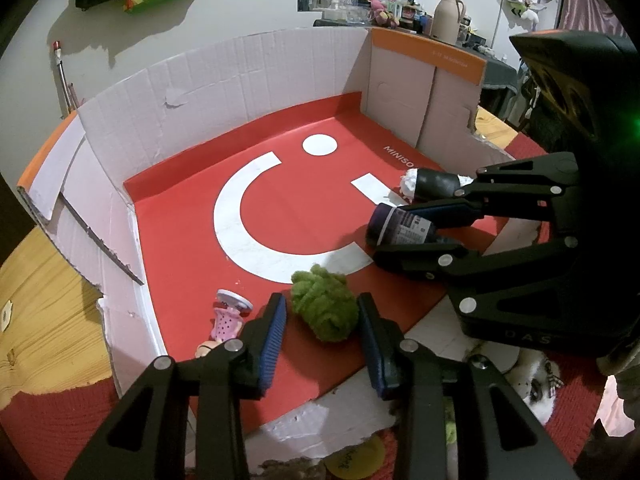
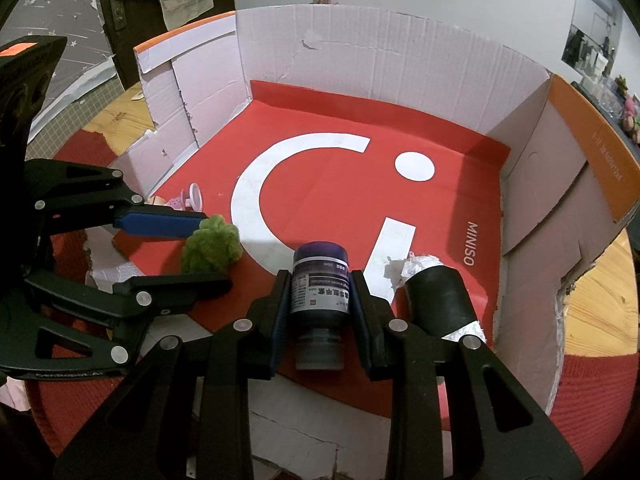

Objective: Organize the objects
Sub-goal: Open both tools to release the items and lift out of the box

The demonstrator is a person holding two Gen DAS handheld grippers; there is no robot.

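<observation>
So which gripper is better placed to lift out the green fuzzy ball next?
Left. The left gripper has open jaws straddling the green fuzzy ball, while the right gripper is occupied, its jaws on either side of the dark bottle.

Counts in the cardboard box

One cardboard box (image 2: pixel 400 64) holds one dark bottle (image 2: pixel 320 284), one green fuzzy ball (image 2: pixel 212 244), one black roll (image 2: pixel 440 300) at lower right, and one small pink doll (image 1: pixel 228 320) at lower left. Two grippers: left gripper (image 1: pixel 322 336), right gripper (image 2: pixel 320 300).
</observation>
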